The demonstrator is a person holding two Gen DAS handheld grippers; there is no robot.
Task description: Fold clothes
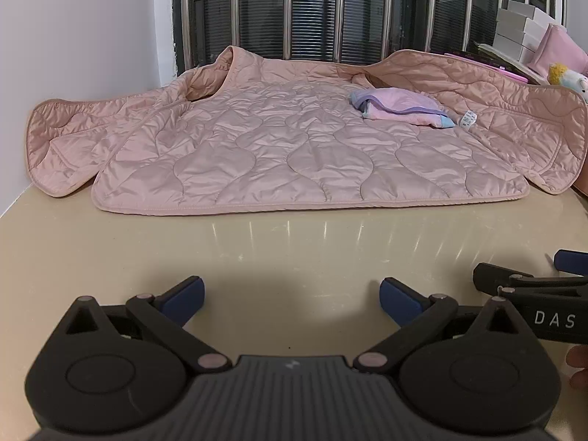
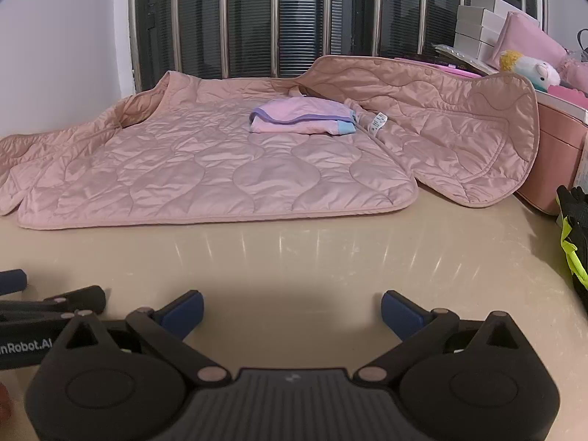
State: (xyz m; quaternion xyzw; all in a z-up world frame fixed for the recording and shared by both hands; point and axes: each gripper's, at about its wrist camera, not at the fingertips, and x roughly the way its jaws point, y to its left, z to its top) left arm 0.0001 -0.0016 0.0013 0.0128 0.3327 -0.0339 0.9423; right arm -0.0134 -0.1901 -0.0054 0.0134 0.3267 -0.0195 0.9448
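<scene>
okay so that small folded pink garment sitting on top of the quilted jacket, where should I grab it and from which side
Probably the near edge of the folded pink garment, where its stacked layers face the grippers. Come in low from the front with the right gripper, which looks better lined up with it and is open like the left gripper. Pinch every layer, not the quilted jacket beneath, to keep the fold.
</scene>
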